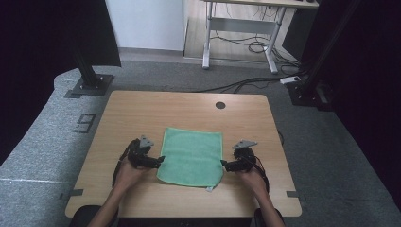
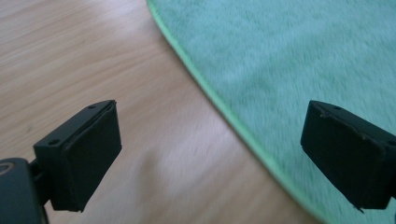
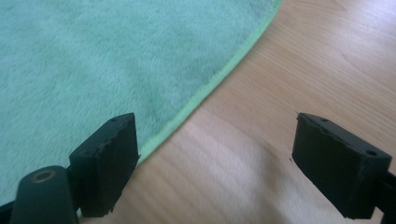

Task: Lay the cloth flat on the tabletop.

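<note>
Wooden surface (image 1: 142,113) carries a flat green towel (image 1: 193,156) between both claws, left claw (image 2: 210,158) and right claw (image 3: 215,163) released, each straddling a side hem with nothing gripped, so folding looks unstarted, grasps and fold still ahead.

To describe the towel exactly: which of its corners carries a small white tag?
The near right corner of the green towel, by the right gripper; a white tag sticks out there, unlike at the others.
</note>
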Motion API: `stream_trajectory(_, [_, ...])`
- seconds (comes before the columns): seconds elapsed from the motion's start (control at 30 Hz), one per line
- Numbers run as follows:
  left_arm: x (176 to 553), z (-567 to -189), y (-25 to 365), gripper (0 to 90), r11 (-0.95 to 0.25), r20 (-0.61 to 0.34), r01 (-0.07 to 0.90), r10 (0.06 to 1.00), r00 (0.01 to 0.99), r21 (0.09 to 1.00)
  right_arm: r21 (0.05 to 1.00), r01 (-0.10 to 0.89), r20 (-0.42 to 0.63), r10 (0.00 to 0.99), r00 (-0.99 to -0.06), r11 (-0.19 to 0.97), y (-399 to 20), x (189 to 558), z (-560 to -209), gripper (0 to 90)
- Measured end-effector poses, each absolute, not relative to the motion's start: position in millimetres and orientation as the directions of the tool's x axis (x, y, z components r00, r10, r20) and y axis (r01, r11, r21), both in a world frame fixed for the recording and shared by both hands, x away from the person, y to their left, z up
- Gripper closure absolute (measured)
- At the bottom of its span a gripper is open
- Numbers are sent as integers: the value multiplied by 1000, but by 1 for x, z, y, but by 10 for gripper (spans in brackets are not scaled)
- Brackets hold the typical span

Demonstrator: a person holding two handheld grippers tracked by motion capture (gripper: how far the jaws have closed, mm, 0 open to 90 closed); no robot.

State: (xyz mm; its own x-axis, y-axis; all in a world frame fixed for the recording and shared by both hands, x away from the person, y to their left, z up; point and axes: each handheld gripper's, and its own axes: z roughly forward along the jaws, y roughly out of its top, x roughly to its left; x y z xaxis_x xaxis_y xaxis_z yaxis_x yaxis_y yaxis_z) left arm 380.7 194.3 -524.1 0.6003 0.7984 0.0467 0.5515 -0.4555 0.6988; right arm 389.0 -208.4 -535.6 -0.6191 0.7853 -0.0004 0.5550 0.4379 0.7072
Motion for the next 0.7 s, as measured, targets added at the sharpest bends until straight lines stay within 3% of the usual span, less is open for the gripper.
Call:
stream_trajectory(0.17, [363,-524,213,50,-420,13,565,810,586,710,705,569,31,783,-622,424,-216,374,-535,139])
stream_trajectory(0.33, [355,-524,202,51,-428,1,543,786,618,723,709,554,53,750,-659,436,-212,356,-531,166])
stream_trajectory(0.5, [353,-529,186,53,-464,10,527,758,653,712,707,549,121,688,-716,447,-204,332,-526,325])
stream_trajectory(0.6, [354,-537,184,54,-483,29,539,763,646,689,696,544,151,646,-749,469,-194,323,-529,370])
stream_trajectory(0.7, [354,-543,186,57,-501,49,553,769,638,666,668,509,91,619,-780,544,-177,316,-535,409])
